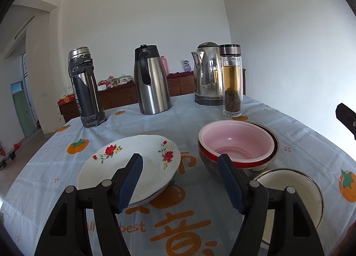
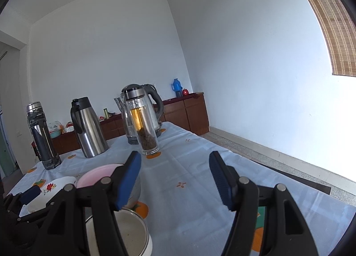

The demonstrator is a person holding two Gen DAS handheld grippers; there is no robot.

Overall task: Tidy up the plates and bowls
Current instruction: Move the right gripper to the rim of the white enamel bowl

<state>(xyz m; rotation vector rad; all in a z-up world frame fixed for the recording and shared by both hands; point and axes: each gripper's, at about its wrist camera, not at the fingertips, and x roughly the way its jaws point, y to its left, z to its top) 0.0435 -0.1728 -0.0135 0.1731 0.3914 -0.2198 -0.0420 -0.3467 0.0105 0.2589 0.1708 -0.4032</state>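
A white flowered plate [image 1: 133, 164] lies on top of other plates on the tablecloth, left of centre. A pink bowl [image 1: 237, 142] sits nested in a red-rimmed bowl [image 1: 274, 144] to its right. A white enamel bowl [image 1: 296, 191] stands nearer, at the right. My left gripper [image 1: 180, 180] is open and empty above the cloth between the plates and the bowls. My right gripper [image 2: 175, 178] is open and empty over bare cloth, with the white enamel bowl [image 2: 131, 231] and the pink bowl [image 2: 98, 175] at its lower left. The flowered plate [image 2: 55, 185] shows at far left.
At the table's far side stand a dark thermos [image 1: 85, 86], a steel jug [image 1: 151, 80], an electric kettle [image 1: 205, 73] and a glass tea bottle [image 1: 231, 80]. A wooden cabinet [image 2: 184, 113] lines the back wall. The table's right edge [image 2: 278, 180] drops to the floor.
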